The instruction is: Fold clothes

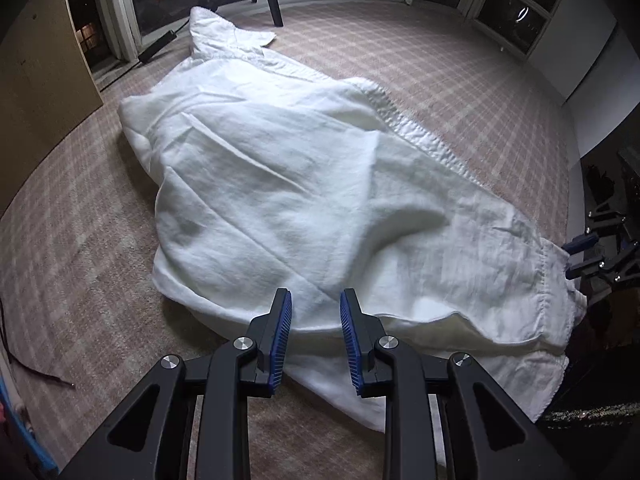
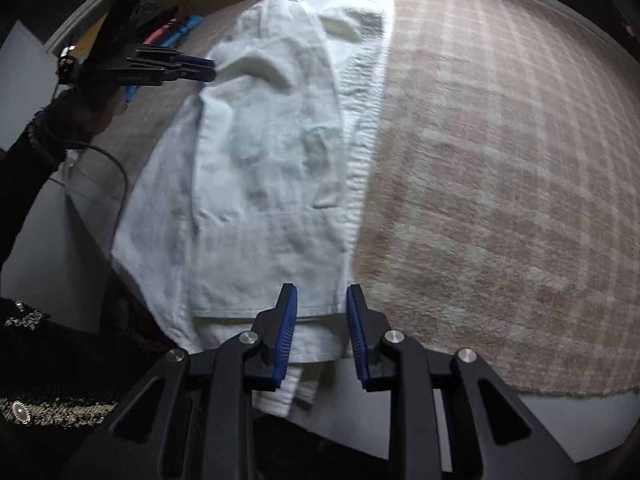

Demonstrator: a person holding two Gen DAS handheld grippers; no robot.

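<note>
- Two black grippers with blue ribbed pads, left gripper (image 1: 315,308) and right gripper (image 2: 322,304), hover with jaws parted, holding nothing.
- Spread lengthwise on the pink plaid carpet (image 2: 500,168) lies the white crumpled cotton garment (image 1: 280,184), one side already lapped over.
- Judging by the wrinkles, any fold would go better with both near corners pinched evenly and pulled taut.
- Nearby: a dark chair leg (image 1: 276,12) and a black cable (image 2: 116,168); neither blocks the garment.
</note>
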